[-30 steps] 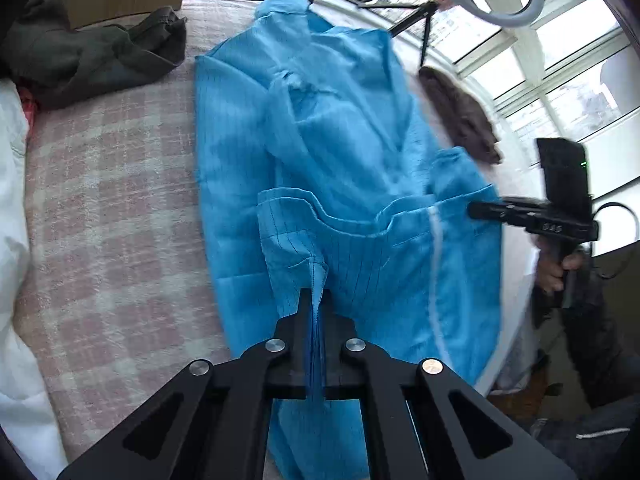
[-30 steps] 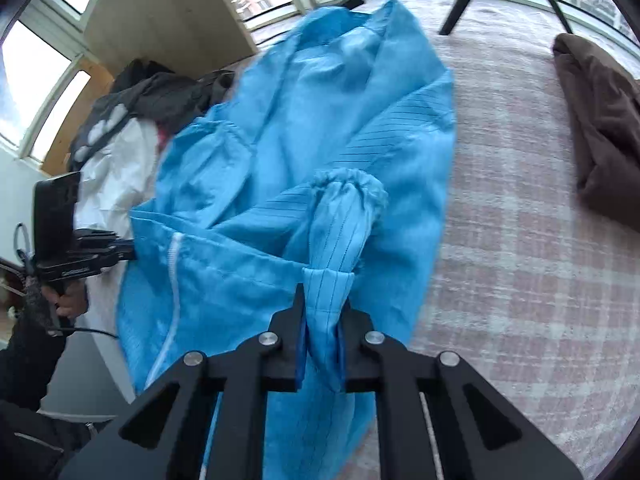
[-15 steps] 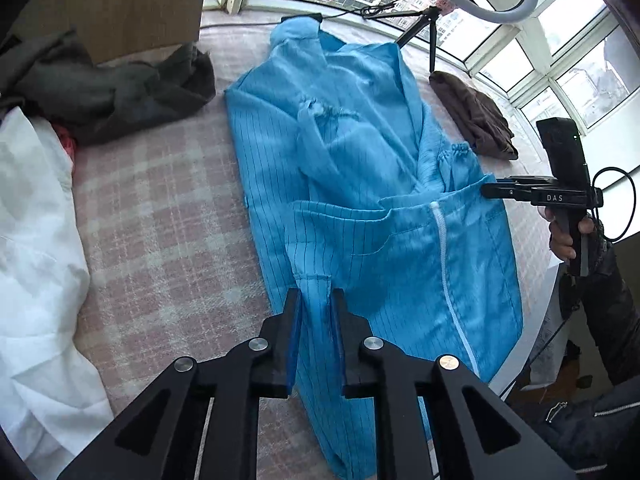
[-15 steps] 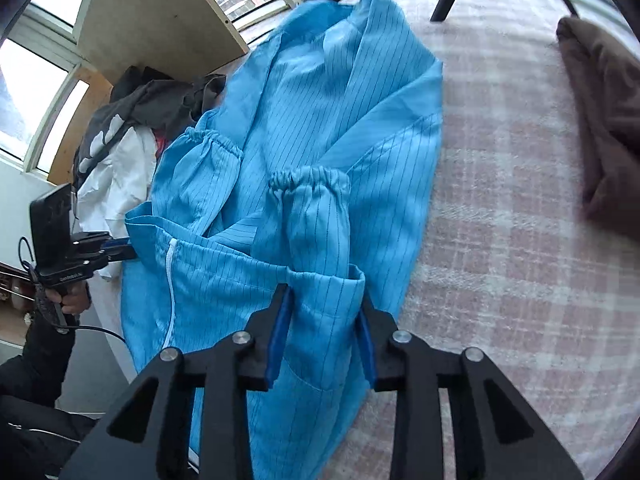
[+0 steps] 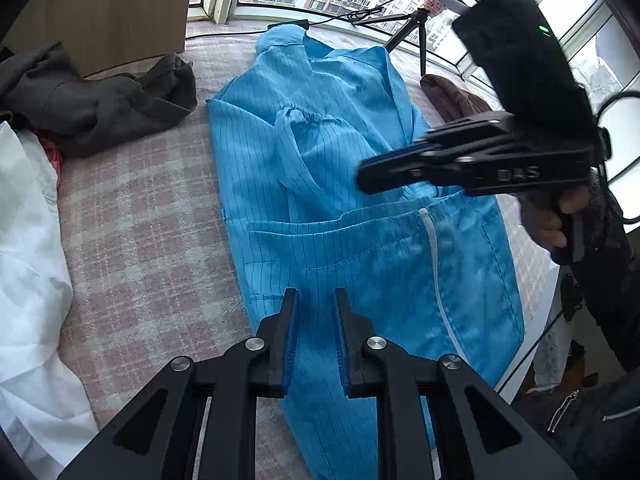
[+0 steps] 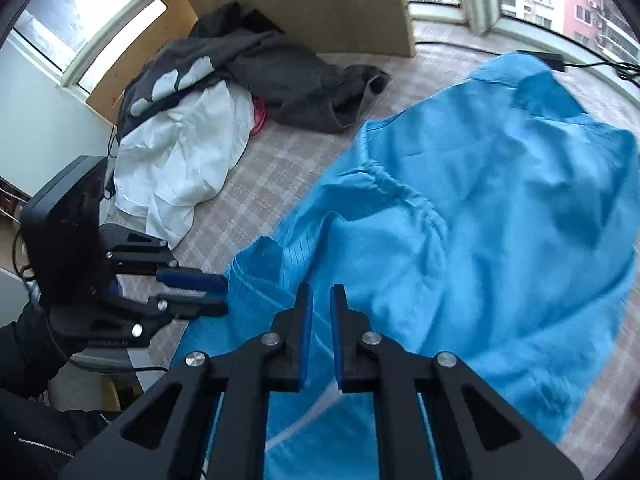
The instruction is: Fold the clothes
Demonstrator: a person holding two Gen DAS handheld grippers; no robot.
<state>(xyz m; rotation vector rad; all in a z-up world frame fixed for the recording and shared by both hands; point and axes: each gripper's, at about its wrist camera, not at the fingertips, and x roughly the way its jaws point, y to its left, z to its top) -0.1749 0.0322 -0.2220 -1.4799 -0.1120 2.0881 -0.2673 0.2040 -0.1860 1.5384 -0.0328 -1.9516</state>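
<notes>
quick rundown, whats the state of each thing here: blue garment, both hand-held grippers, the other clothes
blue garment: lying flat on the plaid surface, lower part folded up, sleeves laid across the chest
left hand-held gripper: open, nothing between its pads
right hand-held gripper: narrow gap, jaws just closing, gripping nothing
dark grey clothes: crumpled heap
white cloth: crumpled
brown garment: bunched near the window

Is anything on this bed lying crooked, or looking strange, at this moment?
Yes. The blue striped coat lies slanted across the checked blanket, its hem folded up unevenly. Beside it, a dark garment and white cloth lie crumpled in a heap.
</notes>
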